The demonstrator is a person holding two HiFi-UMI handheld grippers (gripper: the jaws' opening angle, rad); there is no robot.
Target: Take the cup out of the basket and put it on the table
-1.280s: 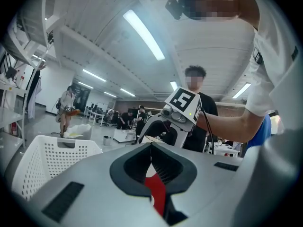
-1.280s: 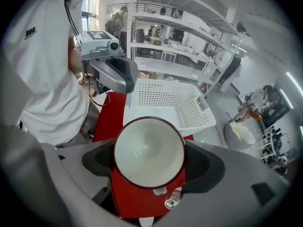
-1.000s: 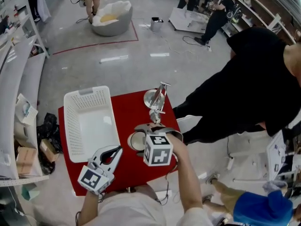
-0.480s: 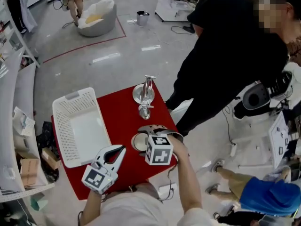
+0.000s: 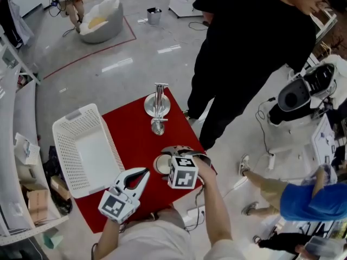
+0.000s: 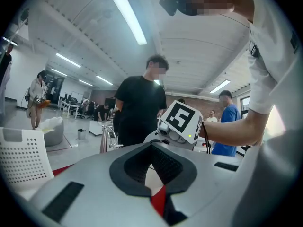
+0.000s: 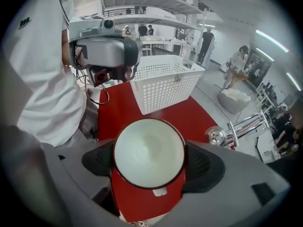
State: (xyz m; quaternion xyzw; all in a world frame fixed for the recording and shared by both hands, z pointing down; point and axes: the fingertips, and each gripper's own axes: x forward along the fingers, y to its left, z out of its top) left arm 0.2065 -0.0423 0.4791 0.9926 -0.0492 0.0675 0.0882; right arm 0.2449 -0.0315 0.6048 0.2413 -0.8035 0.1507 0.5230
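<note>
A cup [image 7: 148, 151], white inside with a dark red rim, sits between the jaws of my right gripper [image 7: 149, 174], which is shut on it, pads pressing both sides. In the head view the cup [image 5: 159, 165] is low over the red table [image 5: 130, 134], right of the white basket [image 5: 69, 116]; I cannot tell if it touches the cloth. The basket [image 7: 165, 82] has nothing in it. My left gripper [image 5: 144, 172] hovers near the table's front edge, left of the cup, shut on nothing. In its own view the left gripper [image 6: 152, 148] points at the right gripper's marker cube [image 6: 182, 120].
A chrome stand [image 5: 157, 104] rises at the table's far edge, beyond the cup. A person in black [image 5: 244, 42] stands close to the table's right side. Another person in blue [image 5: 317, 199] is at the lower right. Shelving [image 5: 11, 123] runs along the left.
The view has shifted, and the person in black has stepped nearer the table. My right gripper still holds the cup at the same spot. The left gripper has barely moved.
</note>
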